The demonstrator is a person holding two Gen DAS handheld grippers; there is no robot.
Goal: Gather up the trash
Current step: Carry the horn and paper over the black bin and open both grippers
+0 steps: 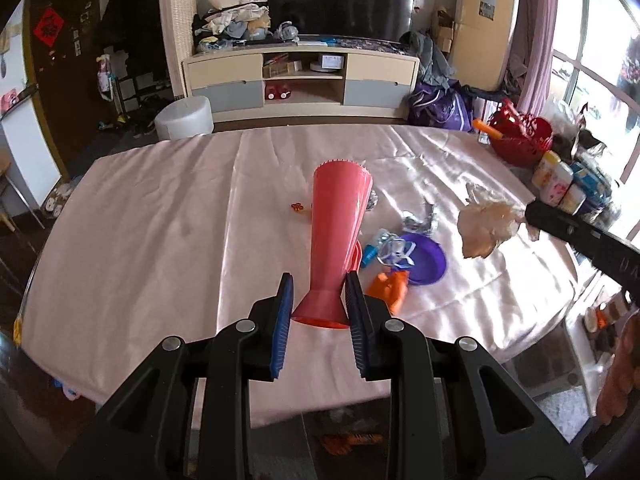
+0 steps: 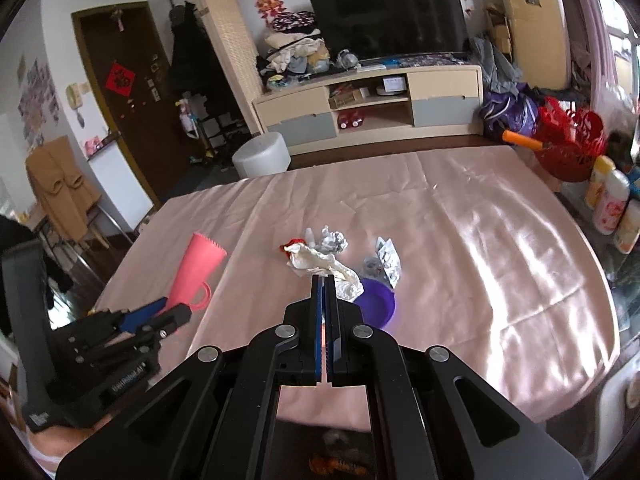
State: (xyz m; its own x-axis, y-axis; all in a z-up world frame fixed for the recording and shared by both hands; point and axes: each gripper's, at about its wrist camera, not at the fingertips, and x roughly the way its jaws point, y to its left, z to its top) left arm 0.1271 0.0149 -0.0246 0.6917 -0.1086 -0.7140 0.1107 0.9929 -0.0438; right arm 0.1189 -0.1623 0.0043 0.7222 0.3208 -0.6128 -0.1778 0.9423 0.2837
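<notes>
Holding 1 pink dustpan (image 1: 340, 224), L gripper (image 1: 320, 292); 1 purple bowl (image 1: 428, 260).

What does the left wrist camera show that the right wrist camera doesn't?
Only the left wrist view: an orange wrapper beside the bowl. Only the right wrist view: a brown coat at the far left. Both: the pink scoop in the left gripper, the tissue in the right gripper, the purple bowl and the red basket.
</notes>
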